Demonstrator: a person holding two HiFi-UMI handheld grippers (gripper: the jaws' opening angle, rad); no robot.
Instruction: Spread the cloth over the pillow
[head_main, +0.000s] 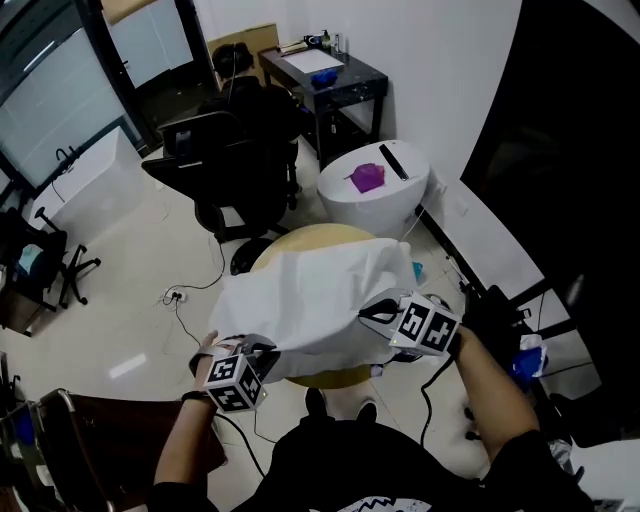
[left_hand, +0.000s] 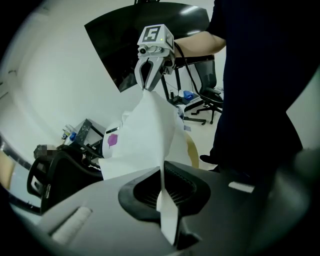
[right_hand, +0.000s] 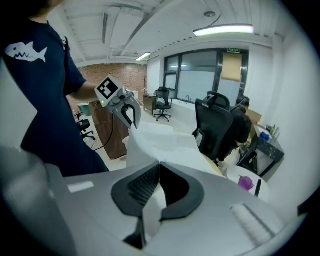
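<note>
A white cloth (head_main: 315, 300) hangs stretched between my two grippers and drapes over a round tan pillow (head_main: 300, 240), of which only the far rim and a strip at the near edge show. My left gripper (head_main: 260, 352) is shut on the cloth's near left corner. My right gripper (head_main: 376, 316) is shut on the near right corner. In the left gripper view the cloth (left_hand: 145, 135) runs from my own jaws (left_hand: 167, 202) up to the right gripper (left_hand: 146, 89). In the right gripper view the cloth (right_hand: 160, 142) runs from my jaws (right_hand: 155, 195) to the left gripper (right_hand: 132, 120).
Behind the pillow stands a white round table (head_main: 395, 205) with a purple object (head_main: 367, 177) and a dark bar on it. A black office chair (head_main: 235, 160) stands at the far left, a dark desk (head_main: 325, 80) at the back. Cables (head_main: 180, 297) lie on the floor.
</note>
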